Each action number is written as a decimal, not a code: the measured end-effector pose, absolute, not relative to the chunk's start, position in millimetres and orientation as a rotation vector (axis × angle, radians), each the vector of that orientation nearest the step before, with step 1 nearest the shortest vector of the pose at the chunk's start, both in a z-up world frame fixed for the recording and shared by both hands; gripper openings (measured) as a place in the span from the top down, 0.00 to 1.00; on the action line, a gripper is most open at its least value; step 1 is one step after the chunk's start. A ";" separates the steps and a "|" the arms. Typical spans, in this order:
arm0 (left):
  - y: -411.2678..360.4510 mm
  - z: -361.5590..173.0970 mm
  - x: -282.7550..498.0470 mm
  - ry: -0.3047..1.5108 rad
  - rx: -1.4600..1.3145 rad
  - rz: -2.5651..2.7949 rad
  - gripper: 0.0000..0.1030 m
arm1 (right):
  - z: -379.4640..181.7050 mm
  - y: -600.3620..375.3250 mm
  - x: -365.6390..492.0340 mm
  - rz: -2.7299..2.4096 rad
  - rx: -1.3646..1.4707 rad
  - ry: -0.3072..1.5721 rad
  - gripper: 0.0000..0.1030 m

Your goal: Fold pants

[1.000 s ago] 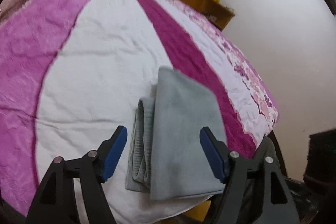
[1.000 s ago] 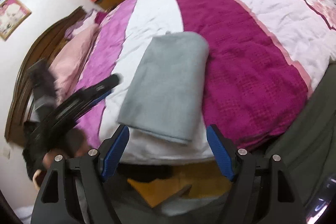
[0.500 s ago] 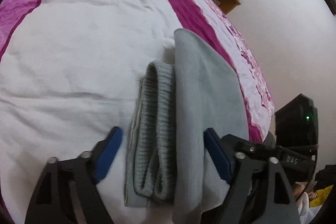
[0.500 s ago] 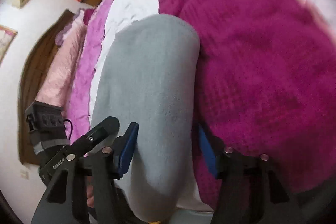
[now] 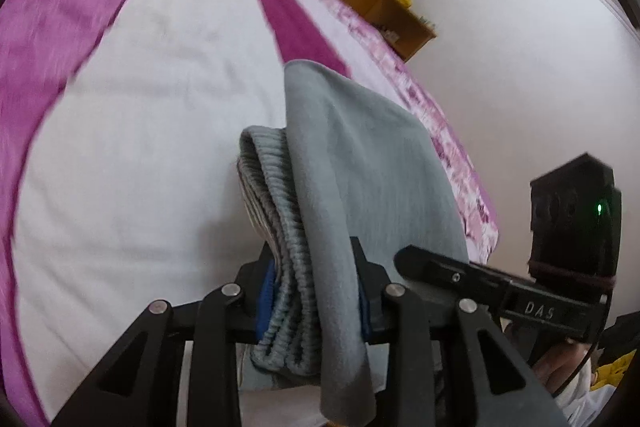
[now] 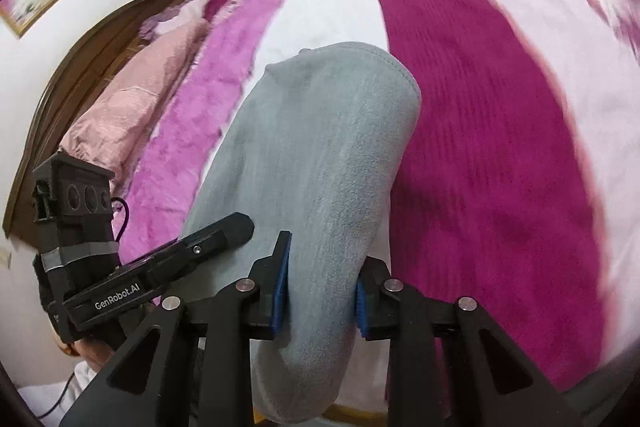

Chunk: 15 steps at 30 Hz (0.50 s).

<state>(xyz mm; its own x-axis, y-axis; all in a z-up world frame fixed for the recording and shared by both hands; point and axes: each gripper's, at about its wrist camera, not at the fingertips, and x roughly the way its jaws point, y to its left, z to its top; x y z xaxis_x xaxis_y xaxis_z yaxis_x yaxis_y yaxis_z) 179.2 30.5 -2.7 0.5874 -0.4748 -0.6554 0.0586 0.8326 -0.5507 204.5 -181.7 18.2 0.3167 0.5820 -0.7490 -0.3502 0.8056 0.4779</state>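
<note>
Both grippers pinching folded grey fleece pants (image 5: 372, 163) over the bed.

The left gripper (image 5: 314, 297) and right gripper (image 6: 318, 289) are clamping the bundle's near end above the pink-and-white striped quilt (image 5: 140, 99).

Folded grey fleece pants (image 5: 360, 163) lie on the pink-and-white striped quilted bedspread (image 5: 132, 99) (near its edge), pillows (image 6: 132, 99) behind to the left.

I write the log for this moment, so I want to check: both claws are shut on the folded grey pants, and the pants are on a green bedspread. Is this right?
Not quite: the bedspread is magenta, pink and white, not green, as both wrist views show. The rest holds: the left claw and the right claw are each shut on the folded grey pants.
</note>
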 end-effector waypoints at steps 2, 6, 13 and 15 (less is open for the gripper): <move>32.8 11.3 199.8 0.875 -0.493 -0.321 0.67 | 32.5 -180.3 226.9 0.647 0.239 1.081 0.81; 39.8 15.6 249.4 0.855 -0.494 -0.285 0.67 | 37.3 -172.4 285.3 0.697 0.232 1.103 0.81; 51.5 -24.9 328.0 0.830 -0.431 -0.152 0.67 | 0.9 -143.6 390.6 0.773 0.132 1.111 0.81; 48.0 -37.3 337.9 0.827 -0.388 -0.108 0.67 | -16.9 -136.3 407.3 0.784 0.092 1.118 0.81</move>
<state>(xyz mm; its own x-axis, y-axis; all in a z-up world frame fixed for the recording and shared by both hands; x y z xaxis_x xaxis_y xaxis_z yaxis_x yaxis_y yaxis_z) 337.9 48.0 -37.3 0.6758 -0.2424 -0.6961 -0.0562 0.9247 -0.3766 407.3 -136.3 -16.9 0.2048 0.6049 -0.7695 -0.5170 0.7344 0.4397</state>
